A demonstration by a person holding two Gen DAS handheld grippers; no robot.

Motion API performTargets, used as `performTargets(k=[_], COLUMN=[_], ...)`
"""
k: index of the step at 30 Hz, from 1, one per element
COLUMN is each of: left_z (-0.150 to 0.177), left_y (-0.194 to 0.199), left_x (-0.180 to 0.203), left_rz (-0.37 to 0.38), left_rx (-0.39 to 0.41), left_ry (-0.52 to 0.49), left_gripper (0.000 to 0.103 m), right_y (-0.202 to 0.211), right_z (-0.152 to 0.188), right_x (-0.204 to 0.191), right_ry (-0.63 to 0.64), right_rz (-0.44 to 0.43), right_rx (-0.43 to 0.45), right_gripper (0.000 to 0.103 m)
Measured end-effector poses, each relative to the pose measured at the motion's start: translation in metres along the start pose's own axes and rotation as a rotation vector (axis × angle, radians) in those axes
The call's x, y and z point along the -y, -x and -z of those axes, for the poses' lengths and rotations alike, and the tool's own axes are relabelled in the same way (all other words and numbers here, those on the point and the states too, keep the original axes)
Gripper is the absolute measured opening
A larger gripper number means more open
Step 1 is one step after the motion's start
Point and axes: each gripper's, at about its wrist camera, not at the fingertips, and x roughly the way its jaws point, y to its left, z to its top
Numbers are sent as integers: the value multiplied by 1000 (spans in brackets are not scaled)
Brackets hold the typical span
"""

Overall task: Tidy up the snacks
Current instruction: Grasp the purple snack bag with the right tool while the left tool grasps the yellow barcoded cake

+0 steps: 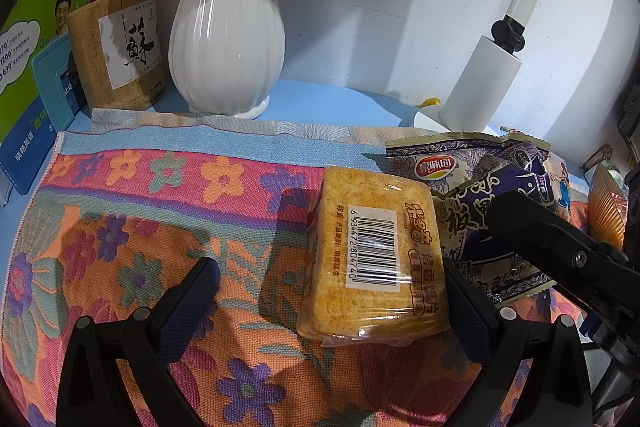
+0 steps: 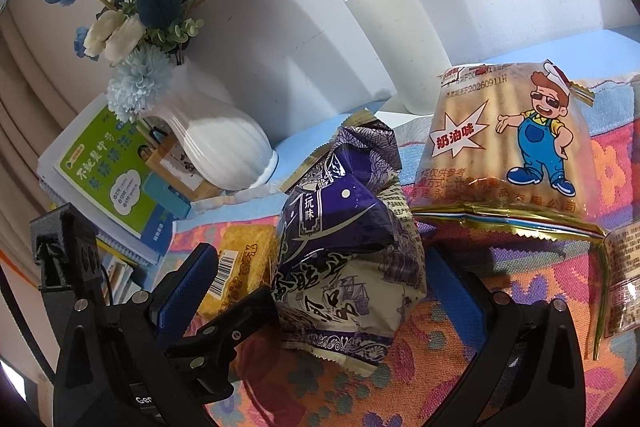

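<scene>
Snacks on floral cloth (image 1: 120, 227): barcoded yellow cracker pack (image 1: 372, 255) between spread fingers of left gripper (image 1: 332, 291), hard against right finger; bare cloth leftward. Purple bag (image 2: 340, 247) between parted right gripper (image 2: 320, 275) fingers. Behind, cartoon biscuit pack (image 2: 508, 143) reading "奶油味".

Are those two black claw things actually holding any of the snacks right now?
No. The left tool is open around the yellow cracker pack, and the right tool is open around the purple snack bag; neither is clamped yet.
</scene>
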Motion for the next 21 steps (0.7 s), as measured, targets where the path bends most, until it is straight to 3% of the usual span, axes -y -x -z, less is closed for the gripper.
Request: performTargets(k=[21], left_z=[0], left_y=[0], left_x=[0], left_rz=[0], left_rx=[2], left_ry=[-1], left_gripper=[103], right_y=[-1], right_z=[1], right_x=[-3], right_ry=[18], right_rz=[0], right_rx=[-8], right_gripper=[101])
